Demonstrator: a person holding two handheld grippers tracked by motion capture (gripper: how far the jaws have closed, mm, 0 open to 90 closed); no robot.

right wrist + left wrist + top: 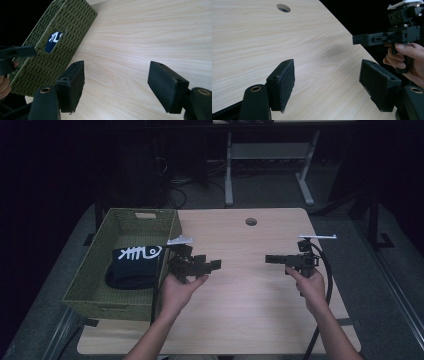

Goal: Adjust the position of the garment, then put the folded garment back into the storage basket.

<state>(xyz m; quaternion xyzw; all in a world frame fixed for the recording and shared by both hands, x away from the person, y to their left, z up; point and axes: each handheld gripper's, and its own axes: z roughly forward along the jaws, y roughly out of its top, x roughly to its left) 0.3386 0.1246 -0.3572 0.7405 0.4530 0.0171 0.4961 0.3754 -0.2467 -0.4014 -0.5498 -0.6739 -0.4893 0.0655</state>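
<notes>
A green woven basket stands on the left part of the light wooden table. Inside it lies a folded black cloth with a white print. My left gripper is held just right of the basket's near corner, pointing right, open with nothing between its pads. My right gripper hovers at the table's right side, pointing left, also open and empty. In the right gripper view the basket lies ahead to the left, and the cloth shows through its handle slot.
A round cable hole sits near the table's far edge. The right gripper's black cable loops down past the right edge. Behind the table stand white desk legs on a dark floor. Bare wood lies between the two grippers.
</notes>
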